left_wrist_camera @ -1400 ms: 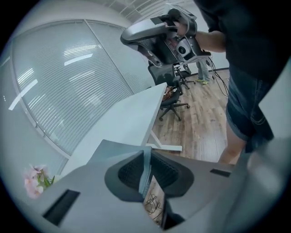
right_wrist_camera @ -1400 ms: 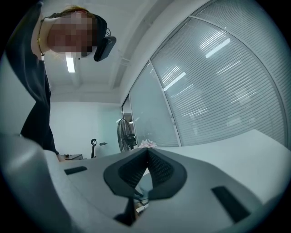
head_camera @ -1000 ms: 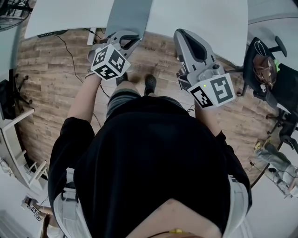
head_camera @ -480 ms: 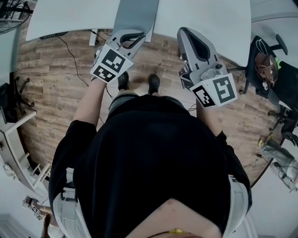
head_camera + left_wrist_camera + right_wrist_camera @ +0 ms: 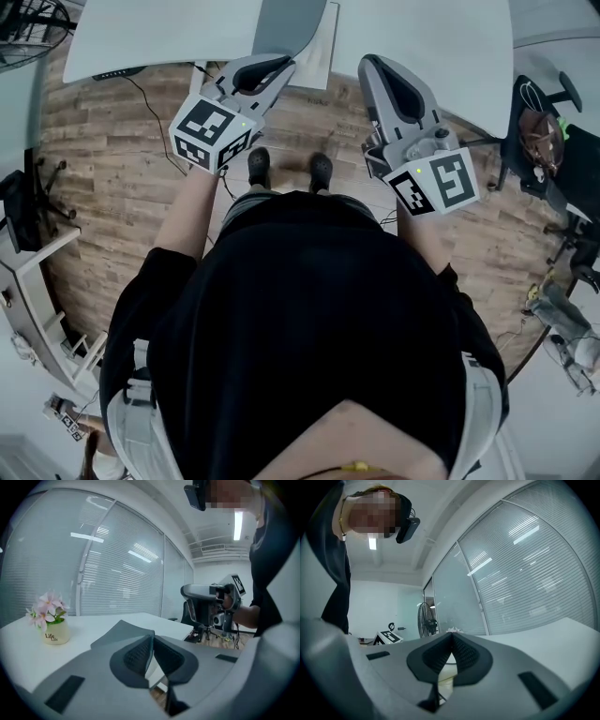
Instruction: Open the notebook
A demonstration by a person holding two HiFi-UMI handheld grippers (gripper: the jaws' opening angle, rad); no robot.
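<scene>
The right gripper [image 5: 451,635] hangs closed and empty before the table's [image 5: 422,37] near edge. The left gripper [image 5: 151,638], its jaws just closing, pinches the notebook's [image 5: 286,23] plain grey cover, raised off white pages at that edge.

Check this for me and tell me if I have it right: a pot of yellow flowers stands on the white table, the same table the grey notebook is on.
One detail is wrong. The flowers in the pot are pink, not yellow, as the left gripper view shows. The rest stands: the pot is on the white table, and the grey notebook is on that table too.
</scene>
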